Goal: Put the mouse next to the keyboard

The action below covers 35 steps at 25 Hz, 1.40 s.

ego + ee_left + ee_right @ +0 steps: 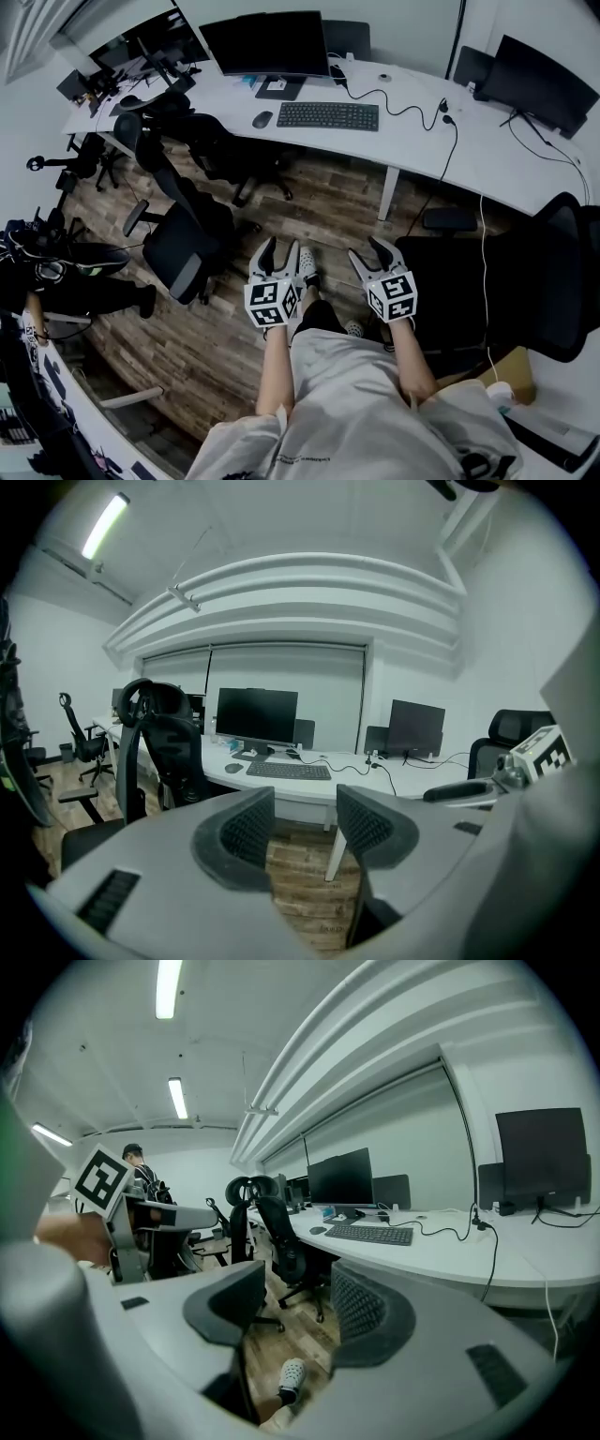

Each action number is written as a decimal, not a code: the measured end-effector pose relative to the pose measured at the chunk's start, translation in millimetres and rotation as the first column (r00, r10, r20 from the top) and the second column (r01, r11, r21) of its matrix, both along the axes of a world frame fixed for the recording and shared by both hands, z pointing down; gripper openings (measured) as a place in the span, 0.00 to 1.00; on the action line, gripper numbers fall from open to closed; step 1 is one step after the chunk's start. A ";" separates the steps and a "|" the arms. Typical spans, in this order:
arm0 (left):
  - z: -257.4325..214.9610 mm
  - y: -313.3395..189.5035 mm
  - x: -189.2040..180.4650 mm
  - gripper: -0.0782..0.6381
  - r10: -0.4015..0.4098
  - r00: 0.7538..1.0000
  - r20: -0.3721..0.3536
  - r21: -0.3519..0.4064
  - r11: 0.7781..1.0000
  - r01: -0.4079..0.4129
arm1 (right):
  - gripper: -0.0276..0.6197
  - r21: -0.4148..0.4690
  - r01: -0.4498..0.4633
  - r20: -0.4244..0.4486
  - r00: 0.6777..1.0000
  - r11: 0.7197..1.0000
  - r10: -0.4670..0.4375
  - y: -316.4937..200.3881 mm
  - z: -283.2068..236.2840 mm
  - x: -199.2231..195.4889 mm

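Note:
A dark mouse lies on the white desk just left of a black keyboard; both also show far off in the left gripper view, mouse and keyboard, and in the right gripper view, mouse and keyboard. Both grippers hang over the wooden floor, well short of the desk. My left gripper is open and empty. My right gripper is open and empty too.
Black office chairs stand between me and the desk, another at my right. Monitors and cables sit on the desk. A person's shoe shows below the right jaws.

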<state>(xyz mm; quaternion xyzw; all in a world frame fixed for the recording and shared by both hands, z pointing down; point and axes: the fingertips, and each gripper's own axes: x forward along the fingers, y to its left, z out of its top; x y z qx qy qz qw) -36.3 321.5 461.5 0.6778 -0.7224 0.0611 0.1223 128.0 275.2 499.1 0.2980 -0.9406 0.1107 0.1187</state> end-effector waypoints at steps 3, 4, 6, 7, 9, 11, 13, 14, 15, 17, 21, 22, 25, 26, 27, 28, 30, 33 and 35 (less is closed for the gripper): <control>0.1 -19.0 -7.8 0.40 0.004 1.000 0.002 -0.002 1.000 -0.004 | 0.42 0.014 -0.026 -0.030 0.999 1.000 0.027 -16.9 0.1 -0.2; -0.4 -25.7 -11.7 0.40 0.004 1.000 -0.002 0.002 1.000 -0.004 | 0.42 0.016 -0.033 -0.034 0.999 0.999 0.033 -22.8 0.0 -1.2; -1.1 -40.6 -19.9 0.40 0.008 1.000 -0.009 0.008 1.000 -0.008 | 0.43 0.014 -0.046 -0.036 0.998 0.999 0.047 -36.7 0.4 -4.6; -1.4 -49.1 -24.0 0.40 0.011 1.000 -0.013 0.011 1.000 -0.011 | 0.44 0.011 -0.053 -0.037 0.998 0.999 0.054 -44.6 0.9 -6.9; -2.3 -67.5 -32.5 0.40 0.016 1.000 -0.019 0.017 1.000 -0.016 | 0.44 0.007 -0.066 -0.038 0.997 0.998 0.066 -61.4 1.5 -13.7; -1.6 -87.5 -42.9 0.40 0.026 0.999 -0.024 0.019 0.999 -0.026 | 0.44 0.002 -0.080 -0.036 0.996 0.997 0.080 -79.4 2.7 -24.4; 2.7 -110.7 -58.0 0.40 0.043 0.999 -0.030 0.010 0.999 -0.042 | 0.44 -0.005 -0.095 -0.041 0.995 0.995 0.094 -99.5 6.6 -40.2; 5.2 -123.9 -67.6 0.40 0.049 0.998 -0.036 0.003 0.999 -0.049 | 0.45 -0.009 -0.101 -0.050 0.994 0.995 0.100 -110.6 9.0 -49.3; 6.9 -138.2 -77.8 0.40 0.055 0.997 -0.047 -0.001 0.998 -0.055 | 0.46 -0.014 -0.107 -0.062 0.992 0.994 0.106 -122.7 10.9 -58.7; 7.1 -168.2 -98.5 0.40 0.072 0.995 -0.062 -0.011 0.997 -0.073 | 0.48 -0.026 -0.122 -0.074 0.990 0.992 0.120 -148.1 11.8 -78.7; -2.5 -233.9 -144.4 0.40 0.103 0.992 -0.076 -0.012 0.994 -0.105 | 0.48 -0.038 -0.156 -0.076 0.985 0.987 0.152 -202.3 3.6 -120.9; -6.0 -250.0 -157.0 0.40 0.109 0.991 -0.082 -0.009 0.994 -0.110 | 0.48 -0.037 -0.164 -0.080 0.984 0.986 0.160 -215.2 0.4 -131.8; -13.1 -294.0 -194.2 0.40 0.132 0.986 -0.101 -0.011 0.991 -0.134 | 0.47 -0.047 -0.197 -0.082 0.978 0.979 0.193 -250.3 -6.4 -166.0; -14.4 -308.0 -205.8 0.40 0.140 0.984 -0.106 -0.013 0.990 -0.143 | 0.47 -0.053 -0.213 -0.084 0.975 0.976 0.208 -262.1 -7.2 -177.0; -15.2 -321.2 -217.0 0.40 0.147 0.983 -0.107 -0.017 0.989 -0.150 | 0.47 -0.060 -0.229 -0.089 0.971 0.972 0.223 -273.5 -7.5 -187.7; -15.3 -332.9 -227.9 0.40 0.153 0.983 -0.104 -0.023 0.987 -0.156 | 0.47 -0.068 -0.244 -0.095 0.967 0.967 0.237 -283.7 -7.4 -198.5; -12.1 -351.0 -250.6 0.40 0.159 0.983 -0.086 -0.046 0.985 -0.164 | 0.47 -0.083 -0.267 -0.106 0.960 0.960 0.258 -298.3 -6.2 -221.2; -2.2 -371.9 -282.5 0.40 0.158 0.984 -0.085 -0.079 0.983 -0.164 | 0.47 -0.108 -0.278 -0.116 0.957 0.954 0.266 -316.0 -0.7 -254.2; 5.1 -384.4 -299.4 0.40 0.154 0.984 -0.094 -0.093 0.982 -0.163 | 0.47 -0.122 -0.279 -0.125 0.956 0.953 0.264 -327.9 3.4 -271.3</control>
